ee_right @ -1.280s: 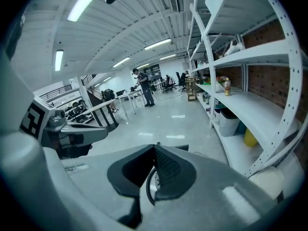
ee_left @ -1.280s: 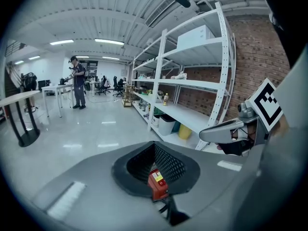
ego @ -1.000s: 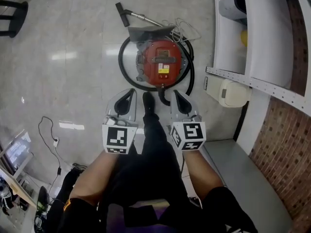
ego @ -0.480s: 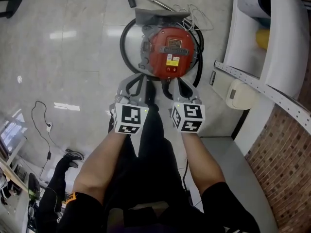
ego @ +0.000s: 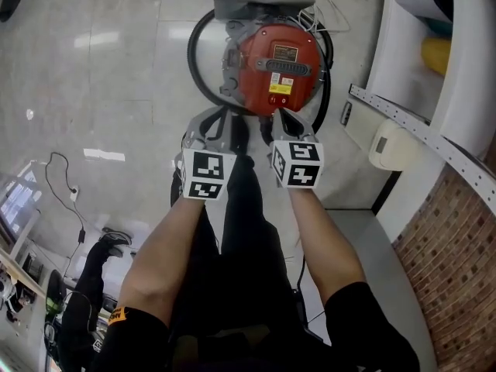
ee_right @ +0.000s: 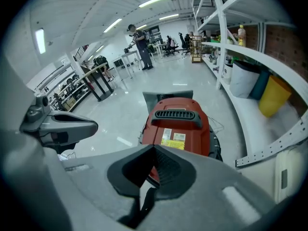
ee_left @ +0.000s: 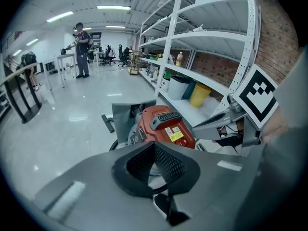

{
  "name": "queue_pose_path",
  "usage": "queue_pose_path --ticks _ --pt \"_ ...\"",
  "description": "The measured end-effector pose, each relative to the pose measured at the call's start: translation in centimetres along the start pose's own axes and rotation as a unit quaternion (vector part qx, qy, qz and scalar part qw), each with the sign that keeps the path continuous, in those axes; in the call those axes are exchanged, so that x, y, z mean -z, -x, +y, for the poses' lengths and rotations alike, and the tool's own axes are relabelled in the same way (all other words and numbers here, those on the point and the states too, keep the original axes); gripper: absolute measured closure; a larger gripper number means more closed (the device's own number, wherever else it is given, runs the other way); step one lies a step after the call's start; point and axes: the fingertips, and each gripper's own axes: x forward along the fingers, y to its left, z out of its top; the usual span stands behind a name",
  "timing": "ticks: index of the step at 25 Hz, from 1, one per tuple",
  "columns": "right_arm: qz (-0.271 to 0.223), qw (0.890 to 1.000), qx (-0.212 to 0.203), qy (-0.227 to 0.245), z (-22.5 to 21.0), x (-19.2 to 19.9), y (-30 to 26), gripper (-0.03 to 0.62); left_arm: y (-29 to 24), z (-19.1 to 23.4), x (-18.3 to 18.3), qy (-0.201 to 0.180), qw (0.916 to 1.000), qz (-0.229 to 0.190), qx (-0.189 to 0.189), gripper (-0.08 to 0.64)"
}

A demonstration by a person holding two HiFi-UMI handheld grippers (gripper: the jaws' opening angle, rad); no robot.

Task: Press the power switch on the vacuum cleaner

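The red vacuum cleaner (ego: 277,68) stands on the grey floor with a black handle (ego: 287,66) and a yellow label on top. A small red switch (ee_left: 185,140) sits on its near edge below the label. My right gripper (ego: 280,118) is shut and empty, its tip over the vacuum's near rim, close to the switch; I cannot tell if it touches. My left gripper (ego: 213,126) is shut and empty, just left of the vacuum's base. In their own views the left gripper (ee_left: 154,143) and right gripper (ee_right: 154,147) both point at the red body.
A black hose (ego: 198,84) loops around the vacuum, with a grey nozzle plate (ego: 260,5) behind it. White shelving (ego: 434,68) and a beige box (ego: 391,146) stand at the right. The person's shoe (ego: 239,134) is between the grippers. A cable (ego: 58,184) lies at the left.
Both grippers have moved forward to the vacuum, and the person has stepped closer. The right gripper's tip now reaches the vacuum's near edge.
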Motion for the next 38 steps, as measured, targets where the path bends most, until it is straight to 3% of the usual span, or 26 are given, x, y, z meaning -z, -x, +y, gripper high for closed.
queue_pose_path --ticks 4,10,20,25,28,38 --pt "0.019 1.0 -0.005 0.008 -0.4 1.1 -2.1 0.6 -1.5 -0.2 1.3 0.008 0.9997 0.023 -0.001 0.546" --pt "0.041 0.999 -0.006 -0.016 -1.2 2.0 -4.1 0.6 -2.0 0.0 3.2 0.018 0.9986 0.049 -0.003 0.546" --pt "0.071 0.997 -0.015 -0.02 -1.3 3.2 -5.7 0.6 -2.4 0.4 3.9 0.018 0.9982 0.057 -0.008 0.546" --pt "0.102 0.994 -0.026 0.032 -0.4 3.7 -6.6 0.601 -2.0 0.5 3.7 0.013 0.9984 0.054 -0.01 0.546" --pt "0.101 0.993 -0.023 0.049 -0.4 3.7 -6.8 0.601 -1.9 0.6 3.6 0.013 0.9985 0.052 -0.014 0.546" --pt "0.061 0.997 -0.042 0.018 1.2 1.5 -3.1 0.6 0.7 1.9 0.1 0.009 0.9996 0.021 -0.018 0.546"
